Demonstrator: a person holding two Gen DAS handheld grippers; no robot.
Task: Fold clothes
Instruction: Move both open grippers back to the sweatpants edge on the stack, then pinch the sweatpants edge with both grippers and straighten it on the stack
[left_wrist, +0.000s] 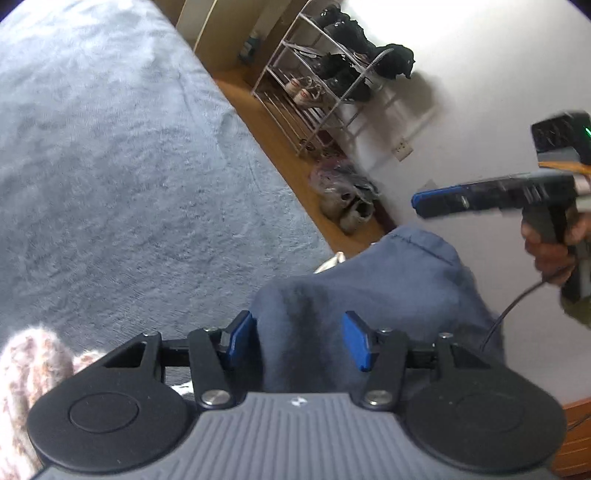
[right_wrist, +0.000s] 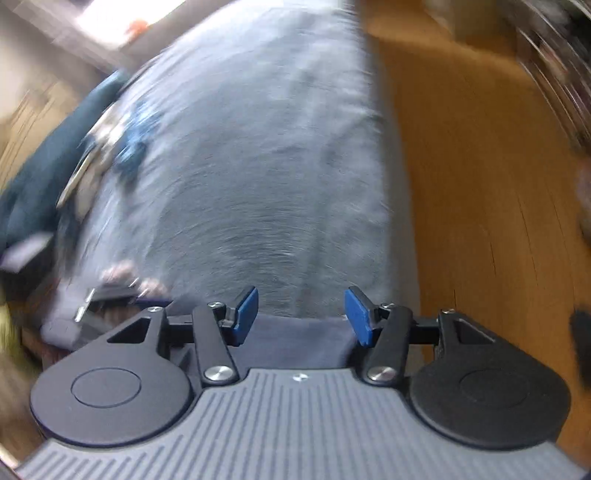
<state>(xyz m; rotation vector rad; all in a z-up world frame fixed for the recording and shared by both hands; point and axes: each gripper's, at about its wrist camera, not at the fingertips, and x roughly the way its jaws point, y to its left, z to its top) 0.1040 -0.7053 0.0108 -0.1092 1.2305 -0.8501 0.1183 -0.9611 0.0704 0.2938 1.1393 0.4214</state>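
Between the left gripper (left_wrist: 299, 339) pads: bunched navy garment (left_wrist: 388, 280), pads apart, not pinching. Right gripper (right_wrist: 301, 315) also apart, garment edge just under it, over the bed (left_wrist: 110, 166). Judged early: nothing folded yet. Count: one navy garment, one pink knit piece (left_wrist: 29, 369), two grippers.

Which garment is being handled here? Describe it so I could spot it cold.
Start from the grey-blue bed blanket. At its near edge, between the open fingers of the left gripper, bunches a navy garment. It is plain and dark, unlike the fuzzy pink-and-white fabric beside it.
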